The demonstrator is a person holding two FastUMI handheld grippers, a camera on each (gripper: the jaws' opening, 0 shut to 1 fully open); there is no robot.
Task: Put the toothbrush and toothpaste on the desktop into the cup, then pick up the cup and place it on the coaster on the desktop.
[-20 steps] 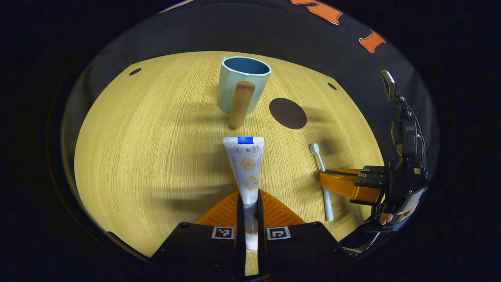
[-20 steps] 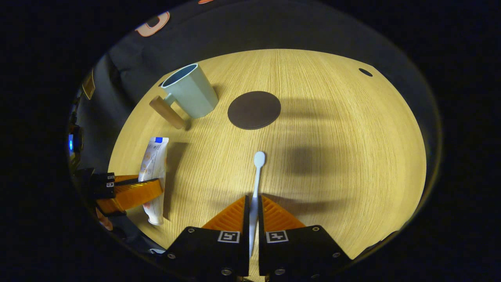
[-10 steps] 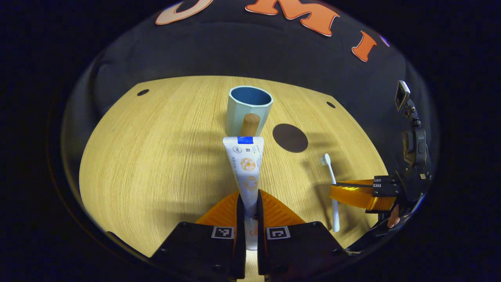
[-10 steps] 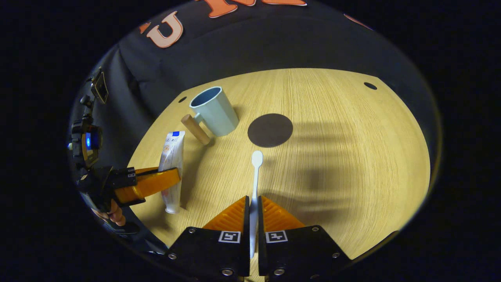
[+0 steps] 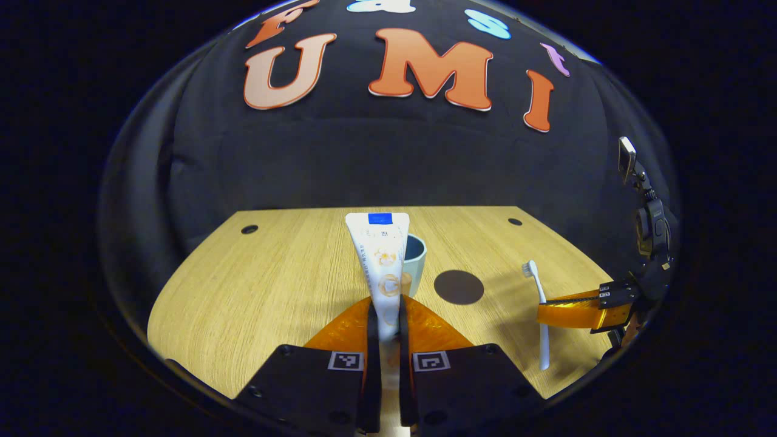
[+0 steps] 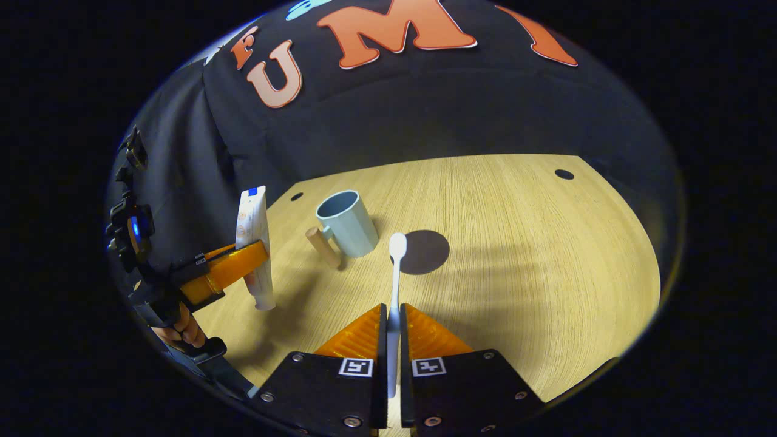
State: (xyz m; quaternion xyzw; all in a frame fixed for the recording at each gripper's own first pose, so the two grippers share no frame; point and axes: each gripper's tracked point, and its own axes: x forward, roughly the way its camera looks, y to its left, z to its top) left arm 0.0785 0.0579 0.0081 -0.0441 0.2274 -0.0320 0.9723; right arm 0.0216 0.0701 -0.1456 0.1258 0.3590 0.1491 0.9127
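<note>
Upright, toothpaste [image 5: 382,261] crimp-end up; toothbrush [image 6: 395,279] bristles up.

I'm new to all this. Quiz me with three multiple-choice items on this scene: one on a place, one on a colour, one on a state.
1. Where is the coaster?
A. under the cup
B. on the table beside the cup
C. in a tool

2. What colour is the cup outside?
A. red
B. pale blue-green
C. black

3. What state is the toothpaste in?
A. lying flat on the table
B. inside the cup
C. held up by the left tool

Answers:
1. B, the dark disc lies bare next to the cup.
2. B, its wall is pale blue-green.
3. C, both fingers press it above the table.
</note>
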